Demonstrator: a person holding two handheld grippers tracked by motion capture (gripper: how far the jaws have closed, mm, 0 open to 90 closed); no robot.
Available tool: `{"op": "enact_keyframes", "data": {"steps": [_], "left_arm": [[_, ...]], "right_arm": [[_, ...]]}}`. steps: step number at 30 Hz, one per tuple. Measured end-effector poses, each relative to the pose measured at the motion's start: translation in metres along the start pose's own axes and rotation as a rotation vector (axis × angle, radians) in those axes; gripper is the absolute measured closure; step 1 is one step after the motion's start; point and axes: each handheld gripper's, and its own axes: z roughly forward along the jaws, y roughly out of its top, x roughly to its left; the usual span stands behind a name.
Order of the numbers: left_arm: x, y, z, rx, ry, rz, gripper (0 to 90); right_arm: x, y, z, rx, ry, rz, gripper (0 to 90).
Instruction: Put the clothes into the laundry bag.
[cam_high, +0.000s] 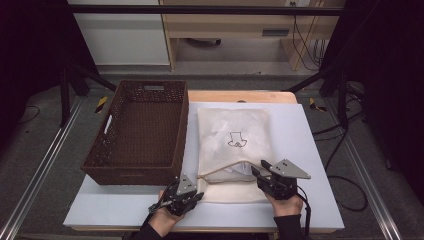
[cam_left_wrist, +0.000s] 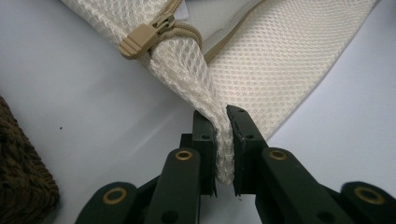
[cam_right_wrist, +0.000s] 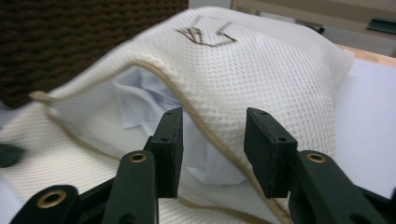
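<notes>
Left gripper view: your left gripper (cam_left_wrist: 223, 140) jaws pinch mesh bag (cam_left_wrist: 280, 51) corner, zipper pull (cam_left_wrist: 140, 40) just beyond. Right gripper (cam_right_wrist: 212, 140) jaws wide, straddling open zipper edge, white garment (cam_right_wrist: 140, 100) inside. Looks like bag-closing step; next, probably grab pull.

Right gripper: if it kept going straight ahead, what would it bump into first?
Probably the mesh bag's zipper edge, which runs between the open jaws of the right gripper; just behind it lies the white cloth inside.
</notes>
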Motion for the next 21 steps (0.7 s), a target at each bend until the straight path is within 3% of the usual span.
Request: {"op": "enact_keyframes", "data": {"steps": [4, 6, 13, 16, 21], "left_arm": [[0.000, 0.000, 0.000, 0.000, 0.000, 0.001, 81.1], [0.000, 0.000, 0.000, -0.001, -0.001, -0.001, 81.1], [0.002, 0.003, 0.000, 0.015, -0.015, -0.030, 78.7], [0.001, 0.004, 0.000, 0.011, -0.003, -0.025, 70.8], [0.005, 0.007, -0.006, -0.043, -0.023, -0.060, 60.9]], "right_arm": [[-0.006, -0.002, 0.006, 0.027, 0.009, 0.003, 81.7], [-0.007, -0.003, 0.004, 0.035, 0.012, -0.012, 88.8], [-0.010, -0.012, -0.004, 0.074, 0.072, 0.022, 89.4], [-0.008, -0.019, 0.004, 0.117, 0.079, 0.008, 89.4], [-0.008, -0.024, 0.010, 0.162, 0.087, -0.001, 89.4]]}}
